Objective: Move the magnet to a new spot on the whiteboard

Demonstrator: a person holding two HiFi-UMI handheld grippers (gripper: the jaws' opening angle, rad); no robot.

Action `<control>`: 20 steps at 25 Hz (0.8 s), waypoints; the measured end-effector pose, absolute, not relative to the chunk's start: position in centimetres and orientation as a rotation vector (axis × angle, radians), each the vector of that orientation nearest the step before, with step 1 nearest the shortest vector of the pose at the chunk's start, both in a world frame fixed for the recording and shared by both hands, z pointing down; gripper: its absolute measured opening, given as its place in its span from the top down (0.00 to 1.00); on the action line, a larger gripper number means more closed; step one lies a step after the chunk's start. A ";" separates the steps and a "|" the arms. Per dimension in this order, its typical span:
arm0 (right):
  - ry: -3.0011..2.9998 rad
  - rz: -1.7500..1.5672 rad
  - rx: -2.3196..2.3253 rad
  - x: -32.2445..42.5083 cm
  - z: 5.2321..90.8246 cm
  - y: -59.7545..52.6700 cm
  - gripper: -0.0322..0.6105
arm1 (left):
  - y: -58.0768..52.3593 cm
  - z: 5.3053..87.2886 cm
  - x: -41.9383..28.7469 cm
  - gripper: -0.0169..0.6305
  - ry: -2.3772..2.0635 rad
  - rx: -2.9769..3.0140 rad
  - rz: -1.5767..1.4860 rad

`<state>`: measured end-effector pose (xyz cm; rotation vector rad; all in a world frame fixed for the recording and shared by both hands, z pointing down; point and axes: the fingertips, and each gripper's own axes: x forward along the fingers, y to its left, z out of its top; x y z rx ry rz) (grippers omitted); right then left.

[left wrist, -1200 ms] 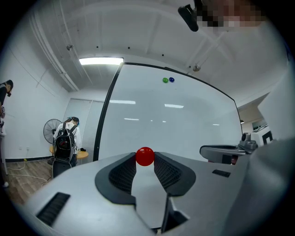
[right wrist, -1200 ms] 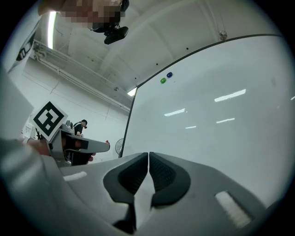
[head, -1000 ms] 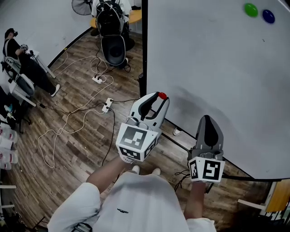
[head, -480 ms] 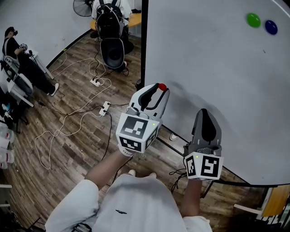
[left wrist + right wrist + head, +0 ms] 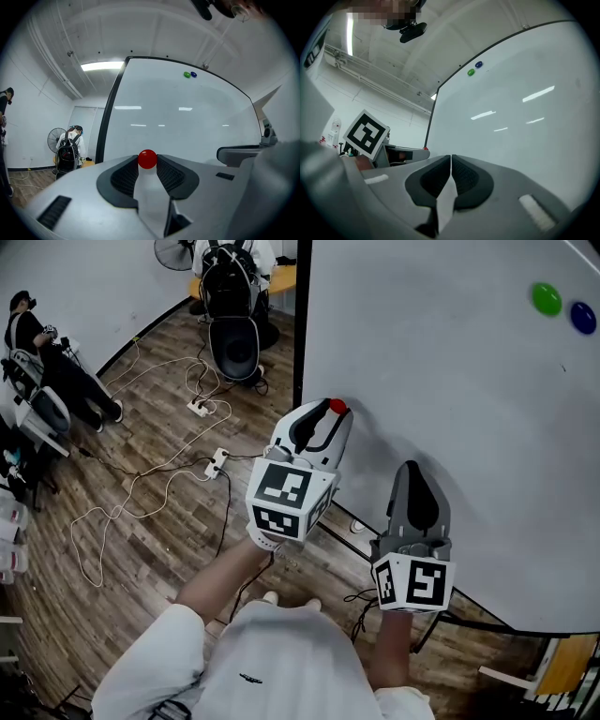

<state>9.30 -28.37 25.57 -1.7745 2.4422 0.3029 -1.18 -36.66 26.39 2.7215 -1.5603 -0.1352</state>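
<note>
A round red magnet (image 5: pixel 147 159) sits pinched at the tips of my left gripper (image 5: pixel 333 413), which is shut on it and held just in front of the whiteboard (image 5: pixel 450 381) near its lower left edge. In the head view the red magnet (image 5: pixel 337 406) shows at the jaw tips. My right gripper (image 5: pixel 413 486) is shut with nothing between its jaws, lower and to the right, also pointing at the board. A green magnet (image 5: pixel 546 299) and a blue magnet (image 5: pixel 582 317) stick to the board at the upper right.
The board's black frame (image 5: pixel 301 324) runs up its left edge. Cables and power strips (image 5: pixel 222 457) lie on the wooden floor. A chair with a black backpack (image 5: pixel 232 292) stands behind, a fan (image 5: pixel 175 252) beside it, and a seated person (image 5: pixel 56 367) at left.
Both grippers have moved up and closer to the whiteboard, the left one carrying the red magnet. The view has shifted slightly left, so the green and blue magnets sit farther right.
</note>
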 end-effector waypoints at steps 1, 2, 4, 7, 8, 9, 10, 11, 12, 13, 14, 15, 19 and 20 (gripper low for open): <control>2.448 0.299 -1.772 9.1 25.6 -28.6 0.94 | -37.1 26.4 -1.2 0.78 -1.563 2.718 -0.129; 2.454 0.295 -1.769 8.8 25.7 -28.8 0.94 | -37.5 26.5 -1.3 0.78 -1.565 2.715 -0.122; 2.464 0.282 -1.761 8.4 26.0 -29.2 0.94 | -38.1 27.0 -1.4 0.78 -1.573 2.705 -0.108; 2.478 0.270 -1.752 8.1 26.4 -29.5 0.94 | -39.0 27.6 -1.4 0.78 -1.577 2.691 -0.093; 2.483 0.268 -1.753 8.0 26.6 -29.6 0.94 | -39.3 27.7 -1.4 0.78 -1.577 2.689 -0.090; 2.487 0.266 -1.756 8.0 26.7 -29.7 0.94 | -39.5 27.7 -1.3 0.78 -1.576 2.687 -0.087; 2.490 0.265 -1.761 8.0 26.8 -29.8 0.94 | -39.7 27.7 -1.3 0.78 -1.575 2.686 -0.087; 2.492 0.264 -1.766 8.0 26.9 -29.9 0.94 | -39.9 27.8 -1.3 0.78 -1.573 2.685 -0.087; 2.494 0.262 -1.771 8.0 27.0 -30.0 0.94 | -40.0 27.9 -1.2 0.78 -1.571 2.682 -0.086; 2.494 0.261 -1.773 8.0 27.2 -30.1 0.94 | -40.2 28.1 -1.1 0.78 -1.571 2.680 -0.085; 2.495 0.259 -1.773 8.0 27.3 -30.1 0.94 | -40.2 28.3 -1.0 0.78 -1.574 2.678 -0.082; 2.496 0.259 -1.771 8.1 27.3 -30.0 0.94 | -40.3 28.4 -0.9 0.78 -1.577 2.676 -0.080; 2.491 0.247 -1.763 8.5 27.3 -29.5 0.94 | -40.3 28.5 -0.6 0.78 -1.591 2.673 -0.087; 2.486 0.239 -1.764 8.6 27.3 -29.5 0.94 | -40.3 28.4 -0.6 0.78 -1.594 2.671 -0.089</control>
